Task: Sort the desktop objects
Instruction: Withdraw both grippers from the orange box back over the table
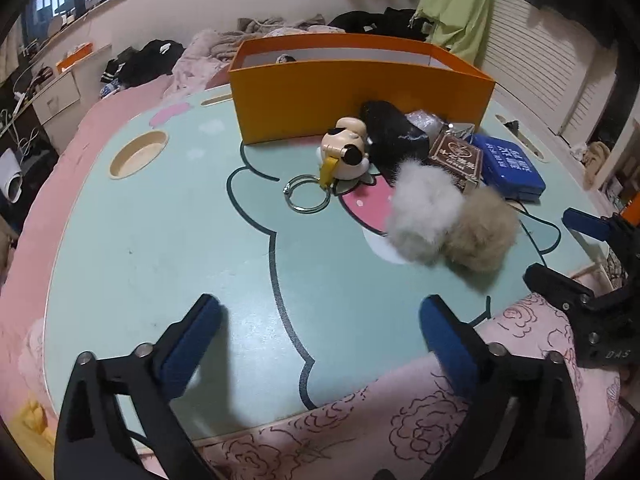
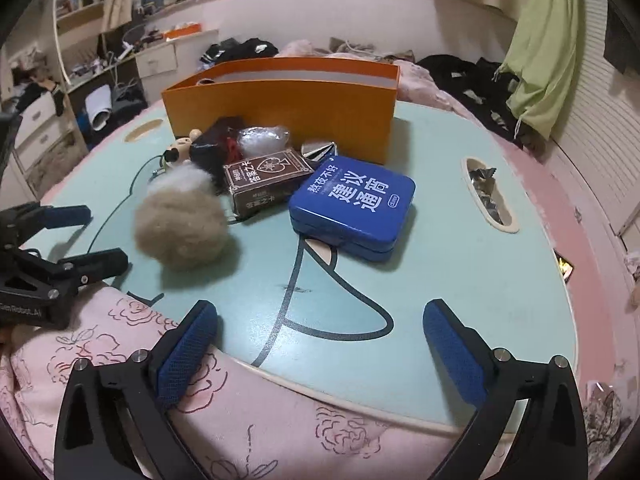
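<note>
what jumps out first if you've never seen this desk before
The tall orange box at the far side of the mint cartoon-print table grabs the eye first. In front of it sits a huddle of small things: a blue tin with white lettering, a brown card box, and two fluffy pompoms, white and tan.
</note>
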